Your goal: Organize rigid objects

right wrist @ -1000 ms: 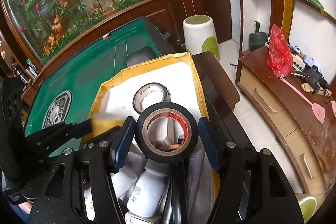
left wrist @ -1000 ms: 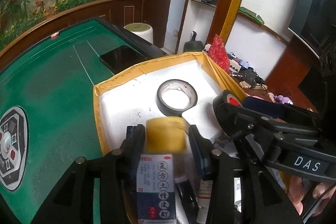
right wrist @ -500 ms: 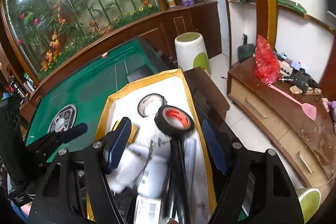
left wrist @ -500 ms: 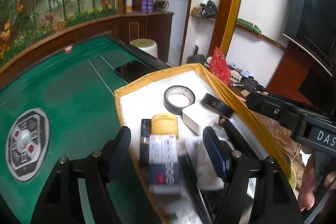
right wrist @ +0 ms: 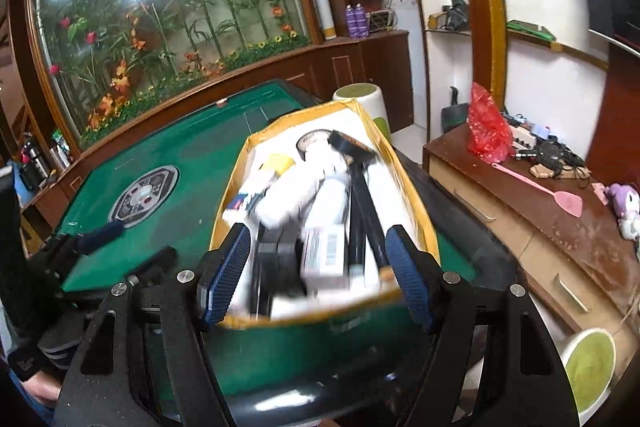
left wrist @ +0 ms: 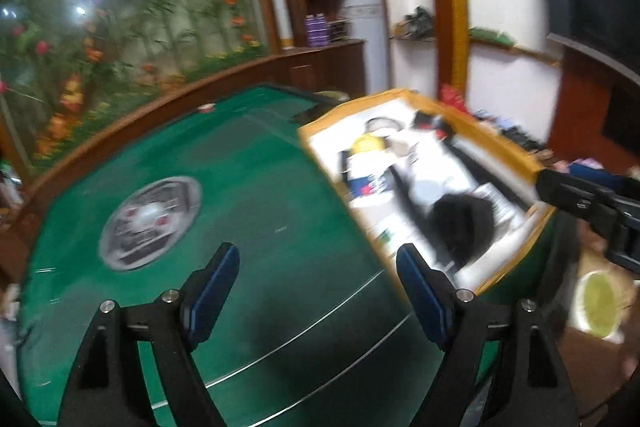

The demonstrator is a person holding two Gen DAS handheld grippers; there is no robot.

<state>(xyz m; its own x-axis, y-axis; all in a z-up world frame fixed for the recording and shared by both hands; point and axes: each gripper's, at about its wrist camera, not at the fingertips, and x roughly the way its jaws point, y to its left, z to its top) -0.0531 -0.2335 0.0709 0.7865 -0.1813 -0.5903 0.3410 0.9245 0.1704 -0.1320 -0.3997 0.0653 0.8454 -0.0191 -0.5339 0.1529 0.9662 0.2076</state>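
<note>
I am holding my left gripper point(left wrist: 318, 277) wide open over the green table point(left wrist: 248, 195) with nothing between its jaws; the box point(left wrist: 516, 151) is lying ahead and off to the right of them, well apart from the blue pads. My right gripper point(right wrist: 318, 267) is likewise gaping and holding nothing; here the box point(right wrist: 416, 195) is sitting straight ahead, its near end falling between the two pads point(right wrist: 228, 271) in the picture, though I cannot tell whether they are touching its wall.

The box is running lengthwise away from me, its long axis pointing toward the far wall and its yellow-taped rim standing out against the white lining. Inside, a black tape roll point(right wrist: 352, 145) is resting on edge near the far end, just beside a second tape roll point(right wrist: 310, 143) that is lying flat; a yellow-capped bottle point(right wrist: 276, 163) is lying toward the left wall, cap pointing away; a long black bar point(right wrist: 362, 211) is stretching along the box's length right of centre.

Much is smeared by motion; the left view is blurring the whole box, and a dark blob point(left wrist: 460, 223) near its front is beyond naming. The white packets point(right wrist: 320, 195) are piling over one another, so their outlines are hard to separate; the printed carton point(right wrist: 326, 251) at the near end is too blurred to read.
</note>
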